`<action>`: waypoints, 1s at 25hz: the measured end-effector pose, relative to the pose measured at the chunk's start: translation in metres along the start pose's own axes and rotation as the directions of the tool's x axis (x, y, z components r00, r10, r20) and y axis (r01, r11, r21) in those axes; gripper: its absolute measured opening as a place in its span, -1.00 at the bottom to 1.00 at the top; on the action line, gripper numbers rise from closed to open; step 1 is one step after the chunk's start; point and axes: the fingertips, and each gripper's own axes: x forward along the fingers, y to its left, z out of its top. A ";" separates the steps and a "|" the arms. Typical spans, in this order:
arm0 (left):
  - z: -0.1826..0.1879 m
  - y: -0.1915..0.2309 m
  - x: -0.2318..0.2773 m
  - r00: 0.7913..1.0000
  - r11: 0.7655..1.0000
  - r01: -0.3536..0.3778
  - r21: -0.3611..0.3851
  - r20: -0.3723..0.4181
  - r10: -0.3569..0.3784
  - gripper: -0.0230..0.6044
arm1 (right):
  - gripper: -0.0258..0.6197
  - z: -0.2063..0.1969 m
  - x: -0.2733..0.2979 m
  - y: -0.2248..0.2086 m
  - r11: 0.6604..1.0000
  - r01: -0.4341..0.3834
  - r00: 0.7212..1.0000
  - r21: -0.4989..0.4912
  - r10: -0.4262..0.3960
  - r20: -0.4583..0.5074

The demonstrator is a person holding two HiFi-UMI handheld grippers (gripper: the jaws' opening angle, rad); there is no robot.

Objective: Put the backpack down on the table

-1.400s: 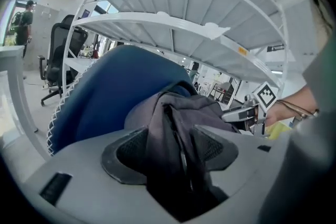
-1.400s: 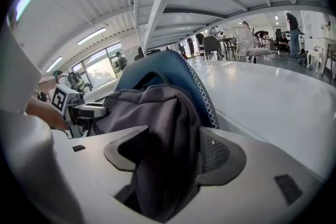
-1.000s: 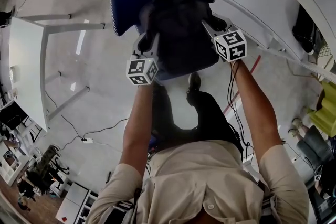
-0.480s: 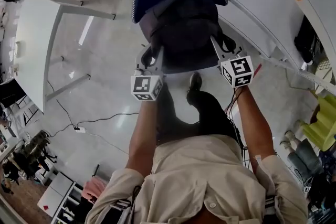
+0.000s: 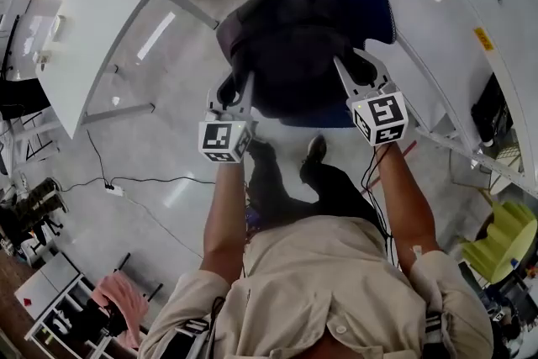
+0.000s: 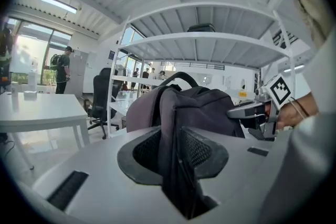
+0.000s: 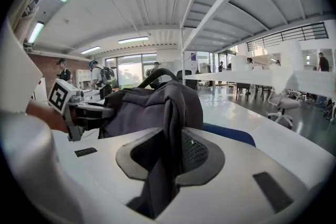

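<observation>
Beside the long white desk (image 5: 458, 38), the dark grey fabric backpack (image 5: 290, 38) hung above a blue padded chair (image 5: 382, 8), its fabric pinched in the left tool (image 5: 239, 92) and the right tool (image 5: 353, 71) alike: mid-carry, I judged, next needing a swing over the desk and a gentle lowering.

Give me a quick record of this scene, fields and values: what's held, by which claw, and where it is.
object: dark backpack
left claw: shut on backpack fabric
right claw: shut on backpack fabric
position: held over the blue chair
table: white, beyond the chair; backpack not on it
</observation>
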 end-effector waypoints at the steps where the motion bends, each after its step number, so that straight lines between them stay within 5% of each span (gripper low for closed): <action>1: 0.007 0.009 -0.006 1.000 1.000 -0.011 0.000 0.009 0.011 -0.59 | -0.61 0.011 0.006 0.008 1.000 -0.010 1.000 -0.010 0.010 0.008; 11: 0.083 0.138 -0.101 0.988 0.990 -0.141 0.028 0.068 0.139 -0.59 | -0.62 0.122 0.083 0.130 0.989 -0.128 0.988 -0.075 0.134 0.081; 25: 0.164 0.329 -0.215 0.941 0.950 -0.308 0.054 0.164 0.296 -0.59 | -0.62 0.243 0.209 0.301 0.958 -0.260 0.944 -0.120 0.278 0.179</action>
